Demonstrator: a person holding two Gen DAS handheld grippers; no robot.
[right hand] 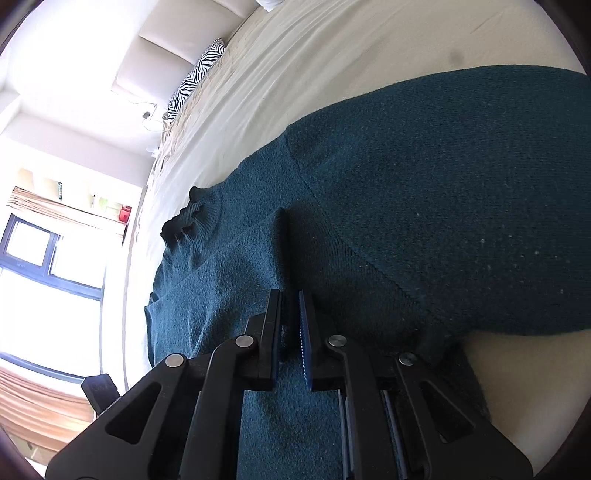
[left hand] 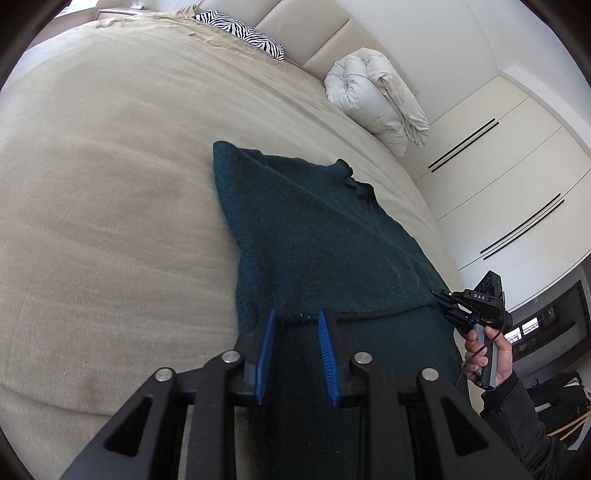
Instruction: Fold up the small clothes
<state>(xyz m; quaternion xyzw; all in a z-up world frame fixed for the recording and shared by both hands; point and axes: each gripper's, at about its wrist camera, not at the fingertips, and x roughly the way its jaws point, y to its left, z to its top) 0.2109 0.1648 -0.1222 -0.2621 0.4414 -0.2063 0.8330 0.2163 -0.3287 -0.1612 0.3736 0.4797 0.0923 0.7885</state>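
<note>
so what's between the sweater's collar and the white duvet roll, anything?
Nothing but bare beige bedsheet. In the left wrist view, the teal sweater collar points toward the rolled white duvet, with only sheet between them.

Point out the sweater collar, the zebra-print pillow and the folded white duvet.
sweater collar (left hand: 355,181), left wrist view, on the ribbed neck edge.
zebra-print pillow (left hand: 242,32), left wrist view, on its striped top face.
folded white duvet (left hand: 373,99), left wrist view, on the middle of the roll.

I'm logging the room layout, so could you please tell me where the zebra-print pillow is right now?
The zebra-print pillow lies at the far end of the bed, against the padded headboard, left of the rolled white duvet in the left wrist view.
</note>
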